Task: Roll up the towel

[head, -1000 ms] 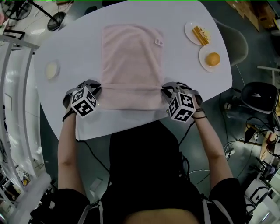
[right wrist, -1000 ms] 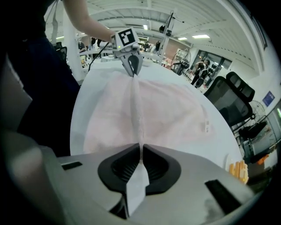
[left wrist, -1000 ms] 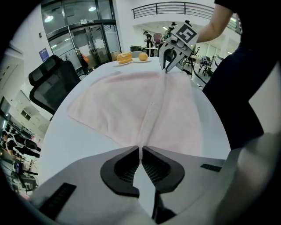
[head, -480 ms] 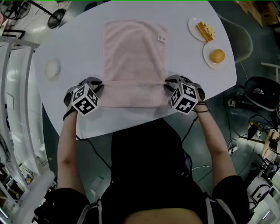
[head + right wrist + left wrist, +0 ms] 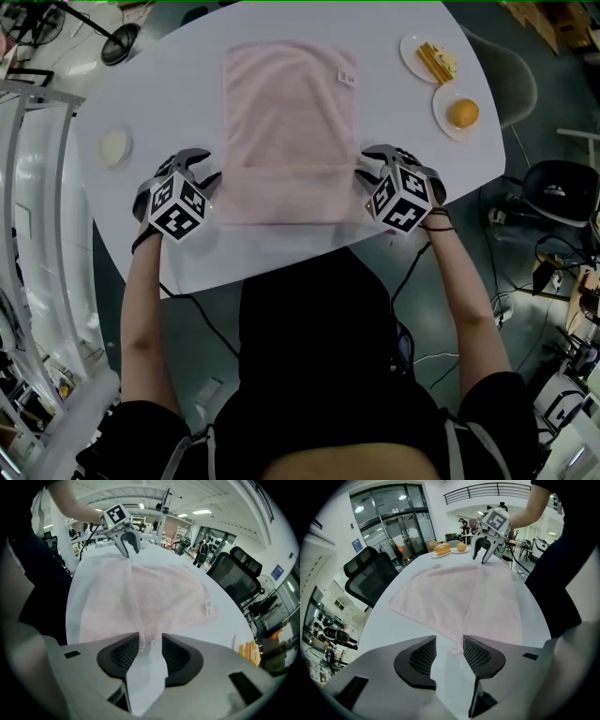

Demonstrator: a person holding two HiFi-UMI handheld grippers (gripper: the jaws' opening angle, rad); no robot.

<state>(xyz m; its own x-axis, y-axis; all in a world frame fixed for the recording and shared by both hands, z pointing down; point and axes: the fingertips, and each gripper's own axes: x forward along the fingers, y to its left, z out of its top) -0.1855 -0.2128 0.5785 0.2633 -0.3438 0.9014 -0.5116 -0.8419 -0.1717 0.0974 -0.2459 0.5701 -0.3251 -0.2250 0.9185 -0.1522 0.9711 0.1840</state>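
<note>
left tool: jaws apart, just been opening; towel corner lies loose in the gap, unpinched | right tool: jaws apart, just been opening; towel edge loose beside one pad | both tools: angled steeply down | left forearm, right forearm: bare, stretched forward, side by side

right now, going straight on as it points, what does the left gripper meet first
Probably the folded edge of the pink towel; the left gripper, jaws just opened, has its corner between them.
</note>
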